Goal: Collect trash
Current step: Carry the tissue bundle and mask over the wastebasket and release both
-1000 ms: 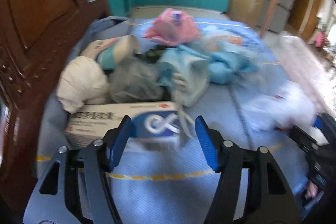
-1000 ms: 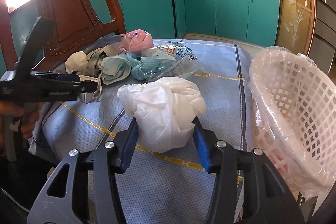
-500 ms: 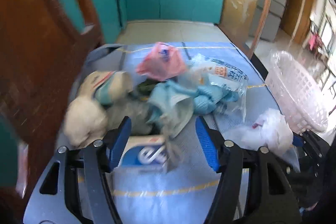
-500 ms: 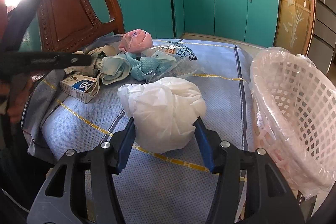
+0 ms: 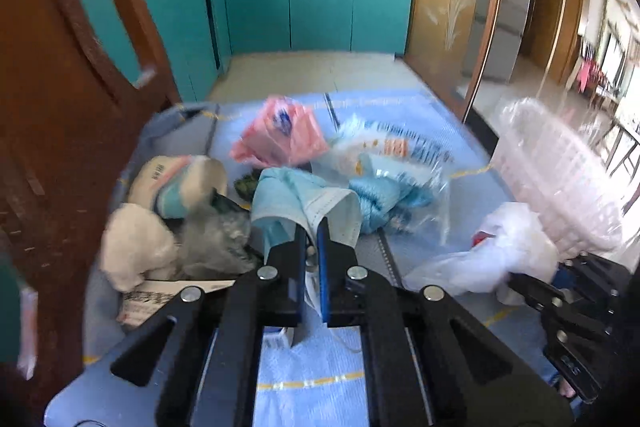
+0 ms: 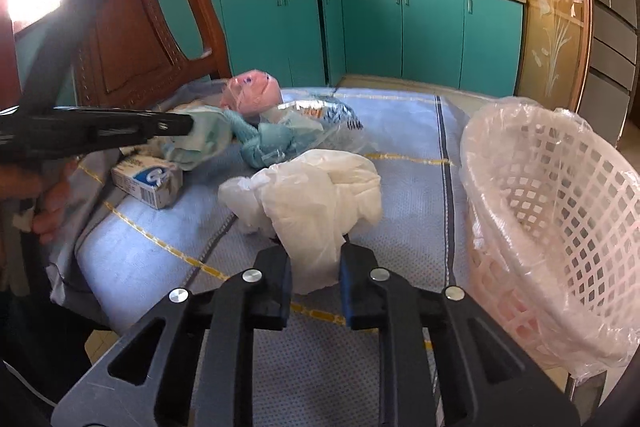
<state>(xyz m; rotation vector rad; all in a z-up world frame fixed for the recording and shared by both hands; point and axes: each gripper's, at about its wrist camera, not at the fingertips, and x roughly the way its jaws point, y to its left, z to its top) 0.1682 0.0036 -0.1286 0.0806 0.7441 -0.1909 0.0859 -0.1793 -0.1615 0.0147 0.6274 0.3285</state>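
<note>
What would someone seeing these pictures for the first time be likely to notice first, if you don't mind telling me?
Probably the right gripper, whose jaws have just closed on a crumpled white plastic bag in the foreground, right beside the lined pink basket. Next, the heap of rubbish on the blue cloth by the wooden chair, where the left gripper has just pinched shut on a pale blue face mask.

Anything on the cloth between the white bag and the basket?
No. In the right wrist view only bare blue cloth lies between the white bag and the basket.
</note>
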